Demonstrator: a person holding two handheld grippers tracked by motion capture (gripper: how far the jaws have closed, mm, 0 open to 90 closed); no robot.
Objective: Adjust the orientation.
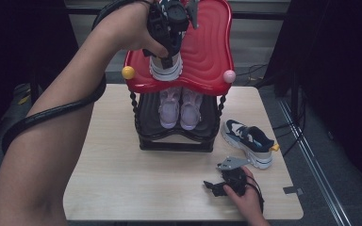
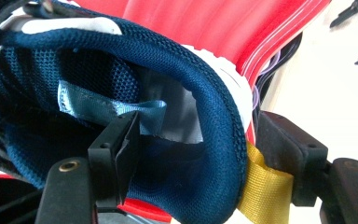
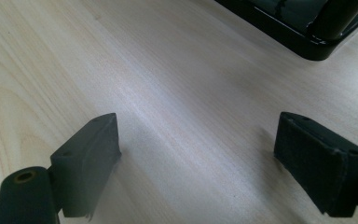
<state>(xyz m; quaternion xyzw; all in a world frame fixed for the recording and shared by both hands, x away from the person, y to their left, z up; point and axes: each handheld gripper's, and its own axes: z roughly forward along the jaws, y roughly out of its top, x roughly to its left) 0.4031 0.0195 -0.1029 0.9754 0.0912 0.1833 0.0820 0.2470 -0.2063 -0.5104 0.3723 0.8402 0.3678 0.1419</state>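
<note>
We set a navy sneaker on the red top shelf of the shoe rack.

Our left tool (image 2: 193, 149) straddles the heel collar of the navy sneaker (image 2: 135, 88) on the red shelf (image 1: 207, 42), jaws loosened and apart, not pinching it. Our right tool (image 3: 198, 158) rests spread wide on the desk (image 3: 168, 70), holding nothing, near the second navy sneaker (image 1: 248, 141).

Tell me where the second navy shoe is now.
In the high view, the navy shoe lies on the table, right of the rack and just beyond the right tool.
</note>
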